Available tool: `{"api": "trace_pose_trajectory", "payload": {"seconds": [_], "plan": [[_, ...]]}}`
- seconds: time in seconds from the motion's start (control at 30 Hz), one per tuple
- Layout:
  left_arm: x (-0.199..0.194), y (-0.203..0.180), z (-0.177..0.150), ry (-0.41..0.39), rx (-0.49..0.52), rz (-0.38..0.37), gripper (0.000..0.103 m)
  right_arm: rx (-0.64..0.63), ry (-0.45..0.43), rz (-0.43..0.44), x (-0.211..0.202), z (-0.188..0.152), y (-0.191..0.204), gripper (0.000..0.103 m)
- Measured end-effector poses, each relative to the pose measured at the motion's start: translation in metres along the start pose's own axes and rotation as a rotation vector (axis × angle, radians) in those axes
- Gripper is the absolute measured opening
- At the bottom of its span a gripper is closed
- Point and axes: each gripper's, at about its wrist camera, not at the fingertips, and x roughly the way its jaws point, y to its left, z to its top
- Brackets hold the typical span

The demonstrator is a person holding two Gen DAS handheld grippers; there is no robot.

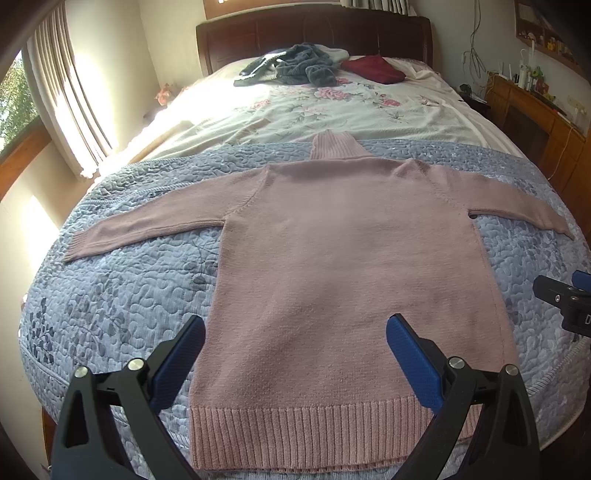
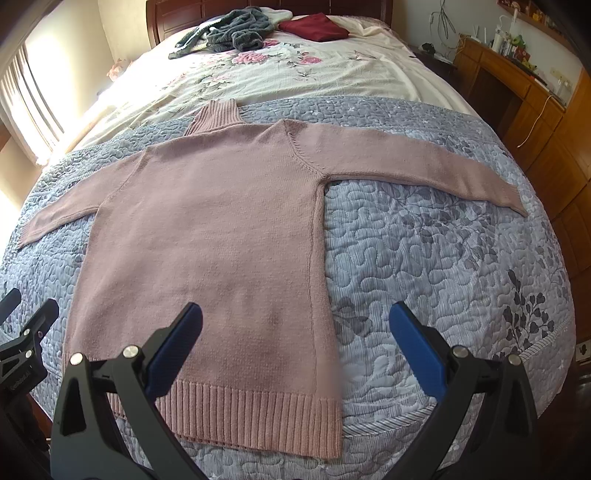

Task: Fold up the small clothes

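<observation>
A pink knit turtleneck sweater point(image 1: 347, 258) point(image 2: 214, 229) lies flat on the blue quilt point(image 1: 129, 295) point(image 2: 443, 258), both sleeves spread out sideways and the ribbed hem nearest me. My left gripper point(image 1: 295, 332) hovers open above the hem, its blue pads wide apart with nothing between them. My right gripper point(image 2: 295, 321) is open too, above the sweater's lower right corner. The right gripper's black body point(image 1: 565, 302) shows at the edge of the left wrist view, and the left gripper's body point(image 2: 22, 350) shows at the edge of the right wrist view.
Further up the bed, on a floral sheet point(image 1: 332, 107), lie a heap of grey clothes point(image 1: 295, 64) and a folded dark red garment point(image 1: 375, 68). A wooden headboard point(image 1: 314, 33) stands behind, a curtained window point(image 1: 62, 96) at left, a wooden desk point(image 1: 535, 114) at right.
</observation>
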Motion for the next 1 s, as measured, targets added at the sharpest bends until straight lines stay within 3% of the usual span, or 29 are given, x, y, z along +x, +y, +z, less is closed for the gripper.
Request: {"api": "trace_pose_trajectory", "payload": {"seconds": [0.3,0.43,0.57,0.8,0.87,1.0], "plan": [[0.005,-0.005,0.002,-0.006,0.001,-0.024,0.099,0.005,-0.019,0.007,0.003,0.0,-0.007,0.1],[0.024,-0.012,0.017,0.009,-0.038,-0.059,0.099,0.027,-0.02,0.007,0.017,0.017,-0.04,0.1],[0.052,-0.029,0.048,0.007,-0.066,-0.081,0.099,0.131,-0.009,-0.041,0.038,0.052,-0.118,0.1],[0.098,-0.085,0.115,-0.016,-0.034,-0.082,0.099,0.377,0.064,-0.117,0.095,0.113,-0.301,0.1],[0.108,-0.101,0.132,-0.03,-0.032,-0.09,0.099,0.43,0.096,-0.16,0.113,0.123,-0.348,0.1],[0.13,-0.131,0.159,-0.033,-0.03,-0.106,0.099,0.518,0.164,-0.162,0.147,0.129,-0.416,0.099]]}}
